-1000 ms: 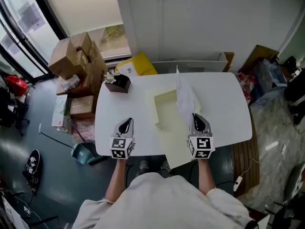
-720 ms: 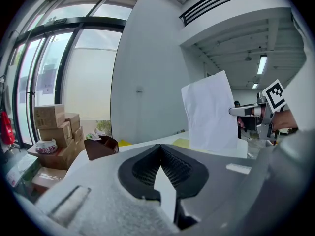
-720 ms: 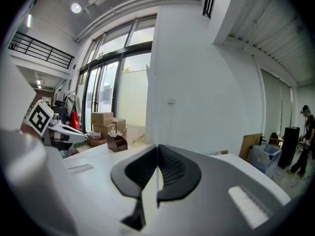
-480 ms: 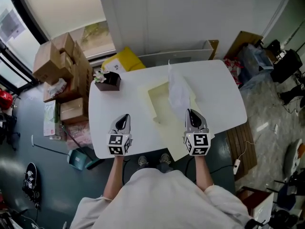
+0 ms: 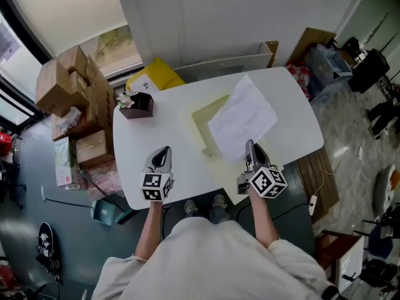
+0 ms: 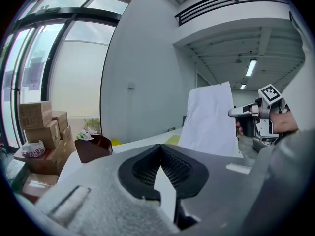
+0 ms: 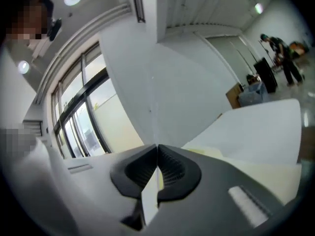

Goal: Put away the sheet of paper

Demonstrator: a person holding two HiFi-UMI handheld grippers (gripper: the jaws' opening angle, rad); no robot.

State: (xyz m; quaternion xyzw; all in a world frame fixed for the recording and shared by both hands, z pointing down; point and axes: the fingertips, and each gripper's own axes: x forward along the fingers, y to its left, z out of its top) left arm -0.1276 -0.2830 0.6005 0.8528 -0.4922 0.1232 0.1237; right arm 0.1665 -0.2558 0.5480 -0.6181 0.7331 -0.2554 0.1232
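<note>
My right gripper (image 5: 250,149) is shut on the near edge of a white sheet of paper (image 5: 242,117) and holds it up over the table (image 5: 150,149), broad face towards the head view. Under the sheet lies an open pale yellow folder (image 5: 203,114). In the left gripper view the sheet (image 6: 209,119) hangs upright from the right gripper (image 6: 232,113). In the right gripper view the jaws (image 7: 157,149) pinch the sheet (image 7: 153,127), seen nearly edge-on. My left gripper (image 5: 164,154) hovers over the table's front left, shut and empty (image 6: 160,149).
A dark brown box with flowers (image 5: 136,105) stands at the table's back left. Cardboard boxes (image 5: 62,80) are stacked on the floor to the left, a yellow bag (image 5: 150,80) lies behind the table. More clutter (image 5: 325,61) sits at the back right.
The right gripper has rolled and turned the sheet from standing edge-on to lying broad and tilted over the folder. The left gripper has stayed where it was.
</note>
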